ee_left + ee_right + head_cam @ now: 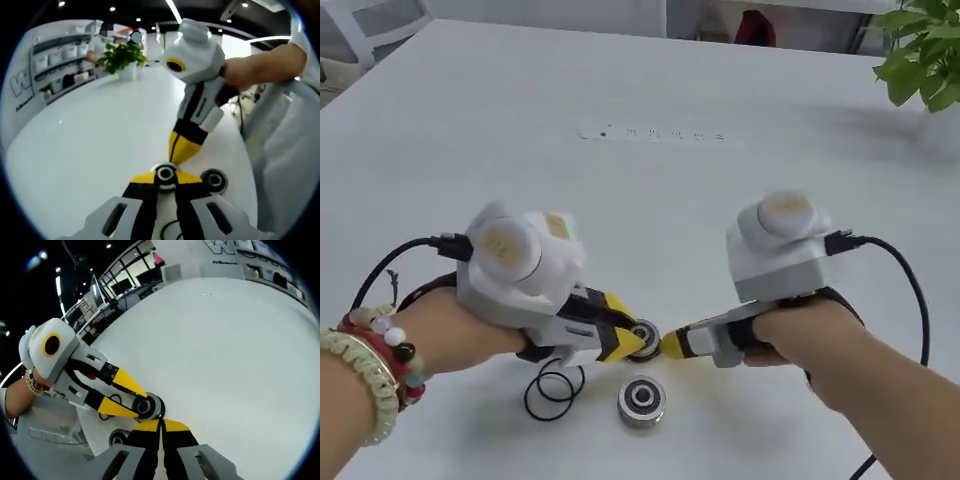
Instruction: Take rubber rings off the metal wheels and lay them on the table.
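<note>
Two shiny round metal wheels. The held wheel (pixel 644 338), lower centre, is clamped in the left gripper (pixel 630 342). The loose wheel (pixel 641 399) lies flat on the smooth white table (pixel 640 200) just below. The right gripper (pixel 671 346) has its jaws together, tips at the held wheel's rim. Two thin black rubber rings (pixel 556 388) overlap on the table, lower left.

White left gripper (pixel 628 345) and right gripper (pixel 672 346), yellow-and-black jaws; black rubber rings (pixel 555 388) lower centre; silver metal wheel (pixel 165 174); white table (pixel 620 80).
</note>
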{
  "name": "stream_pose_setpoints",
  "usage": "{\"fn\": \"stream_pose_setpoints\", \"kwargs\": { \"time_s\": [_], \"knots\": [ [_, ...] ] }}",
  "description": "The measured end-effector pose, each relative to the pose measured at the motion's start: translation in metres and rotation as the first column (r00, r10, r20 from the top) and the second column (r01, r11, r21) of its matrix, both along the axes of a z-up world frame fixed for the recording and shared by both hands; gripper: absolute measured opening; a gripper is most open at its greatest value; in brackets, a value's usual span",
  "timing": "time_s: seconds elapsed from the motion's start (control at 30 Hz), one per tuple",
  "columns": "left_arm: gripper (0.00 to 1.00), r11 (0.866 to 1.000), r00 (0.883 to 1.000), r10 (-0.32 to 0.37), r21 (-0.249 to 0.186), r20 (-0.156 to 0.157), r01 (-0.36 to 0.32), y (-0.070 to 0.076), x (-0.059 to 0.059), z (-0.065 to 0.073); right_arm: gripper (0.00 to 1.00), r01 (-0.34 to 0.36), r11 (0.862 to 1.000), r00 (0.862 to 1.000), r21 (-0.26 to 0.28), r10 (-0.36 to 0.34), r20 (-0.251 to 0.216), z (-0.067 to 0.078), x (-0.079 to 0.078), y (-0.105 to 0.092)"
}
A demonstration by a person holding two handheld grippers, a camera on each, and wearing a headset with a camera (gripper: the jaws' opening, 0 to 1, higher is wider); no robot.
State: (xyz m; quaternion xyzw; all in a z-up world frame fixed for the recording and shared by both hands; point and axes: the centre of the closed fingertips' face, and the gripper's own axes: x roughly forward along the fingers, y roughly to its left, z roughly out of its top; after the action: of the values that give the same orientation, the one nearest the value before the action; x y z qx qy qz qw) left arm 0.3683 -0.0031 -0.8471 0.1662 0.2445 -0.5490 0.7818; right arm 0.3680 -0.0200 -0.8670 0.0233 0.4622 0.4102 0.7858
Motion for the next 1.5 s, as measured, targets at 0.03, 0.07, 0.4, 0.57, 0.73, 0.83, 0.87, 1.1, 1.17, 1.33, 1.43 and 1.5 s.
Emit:
{"fn": "stream_pose_setpoints", "kwargs": {
  "time_s": [0.03, 0.07, 0.4, 0.57, 0.73, 0.83, 0.87, 1.1, 1.17, 1.33, 1.43, 1.5],
  "knots": [
    [0.13, 1.0, 1.0, 0.0, 0.0, 0.001, 0.0, 0.0, 0.0, 0.0, 0.0, 0.002, 1.0, 1.0, 0.009, -0.002, -0.002, 0.0, 0.0, 0.0],
    [0.13, 1.0, 1.0, 0.0, -0.004, 0.004, 0.0, 0.0, 0.0, 0.0, 0.0, 0.021, 0.998, 0.999, 0.06, -0.019, -0.027, 0.002, -0.002, 0.002],
    [0.13, 1.0, 1.0, 0.0, -0.012, 0.004, 0.0, -0.002, 0.001, 0.0, 0.0, 0.129, 0.977, 0.986, 0.171, -0.109, -0.122, 0.008, -0.007, 0.002],
    [0.13, 1.0, 1.0, 0.006, -0.016, -0.01, -0.007, -0.003, 0.003, -0.001, 0.0, 0.116, 0.979, 0.99, 0.168, -0.1, -0.097, 0.009, -0.001, 0.001],
    [0.13, 1.0, 1.0, 0.006, -0.014, -0.011, -0.006, -0.003, 0.004, -0.001, 0.0, 0.101, 0.977, 0.992, 0.187, -0.086, -0.089, 0.011, 0.003, 0.001],
    [0.13, 1.0, 1.0, 0.007, -0.016, -0.003, -0.007, -0.002, 0.004, -0.001, 0.0, 0.091, 0.976, 0.994, 0.197, -0.076, -0.08, 0.011, 0.003, 0.002],
    [0.13, 1.0, 1.0, 0.009, -0.019, -0.003, -0.009, -0.002, 0.004, -0.001, 0.0, 0.09, 0.974, 0.993, 0.209, -0.073, -0.088, 0.012, 0.003, 0.001],
    [0.13, 1.0, 1.0, 0.006, -0.03, 0.007, -0.006, -0.002, 0.004, 0.0, 0.0, 0.079, 0.967, 0.994, 0.241, -0.058, -0.09, 0.014, 0.003, 0.001],
    [0.13, 0.999, 1.0, 0.004, -0.033, 0.009, -0.004, -0.002, 0.004, 0.0, 0.0, 0.077, 0.965, 0.994, 0.25, -0.056, -0.089, 0.015, 0.003, 0.001],
    [0.12, 0.999, 1.0, 0.005, -0.032, 0.017, -0.005, -0.002, 0.005, 0.0, 0.0, 0.088, 0.958, 0.992, 0.272, -0.061, -0.107, 0.017, 0.002, 0.003],
    [0.12, 1.0, 1.0, 0.007, -0.028, 0.02, -0.006, -0.002, 0.004, 0.0, 0.0, 0.09, 0.958, 0.992, 0.274, -0.062, -0.109, 0.018, 0.001, 0.004],
    [0.12, 1.0, 1.0, 0.006, -0.028, 0.022, -0.005, -0.003, 0.005, 0.0, 0.0, 0.088, 0.958, 0.992, 0.272, -0.06, -0.11, 0.018, 0.002, 0.003]
  ]
}}
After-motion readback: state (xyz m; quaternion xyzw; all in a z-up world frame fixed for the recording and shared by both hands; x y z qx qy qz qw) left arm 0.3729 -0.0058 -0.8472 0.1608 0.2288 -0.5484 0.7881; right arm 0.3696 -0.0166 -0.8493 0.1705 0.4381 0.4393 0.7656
